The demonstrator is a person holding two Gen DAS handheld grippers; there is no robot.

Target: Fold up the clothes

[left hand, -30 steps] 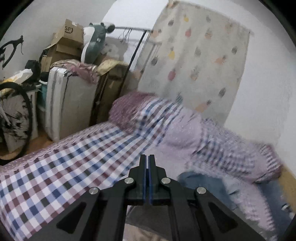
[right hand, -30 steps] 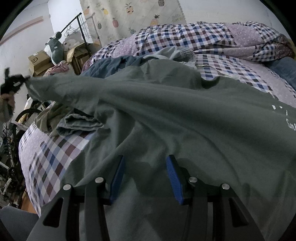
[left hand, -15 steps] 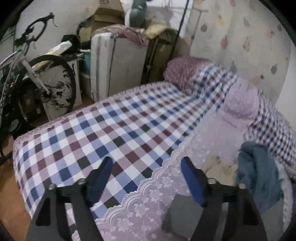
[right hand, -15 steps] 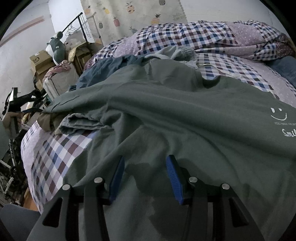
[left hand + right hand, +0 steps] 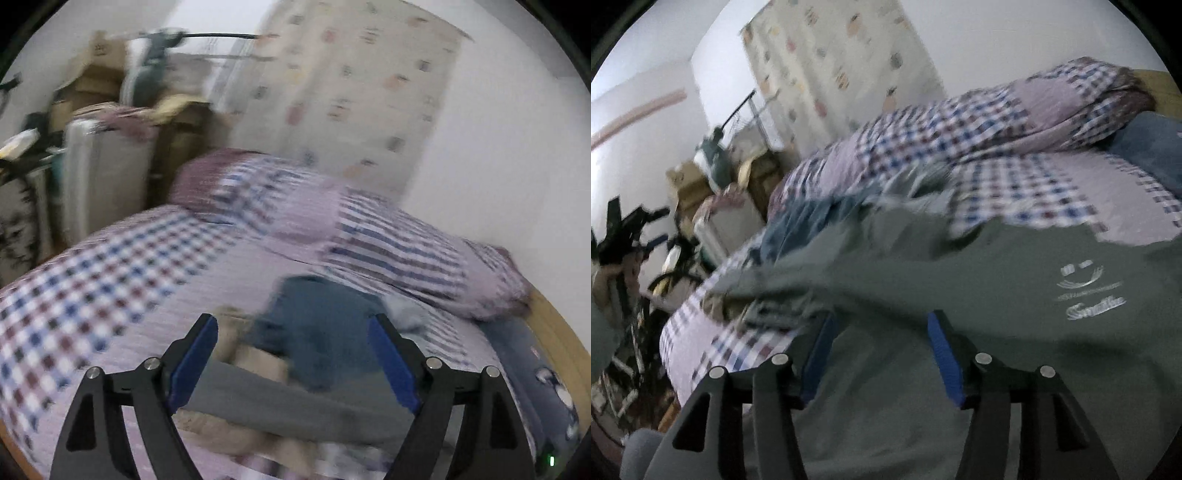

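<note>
A grey-green T-shirt [image 5: 960, 280] with a white smiley print lies spread on the checked bed; its sleeve edge [image 5: 295, 402] also crosses the bottom of the left wrist view. My right gripper [image 5: 882, 325] hovers open just above the shirt, nothing between its blue pads. My left gripper [image 5: 291, 328] is open and empty over a heap of a blue garment [image 5: 321, 332] and a beige garment [image 5: 240, 343]. From the right wrist view, the left gripper [image 5: 628, 229] appears at the far left in a hand, off the bed's edge. Both views are motion-blurred.
A rolled checked quilt [image 5: 369, 240] lies along the wall side of the bed [image 5: 92, 288]. A blue pillow [image 5: 1148, 147] sits at the head. Beyond the foot stand a suitcase [image 5: 99, 177], cardboard boxes [image 5: 92, 74], a clothes rail [image 5: 221, 37] and a bicycle [image 5: 676, 273].
The left gripper was shut on the shirt's corner a second ago, then opened and let it drop; it has since tilted up. The right gripper lifted and swung, so its view now tilts.
</note>
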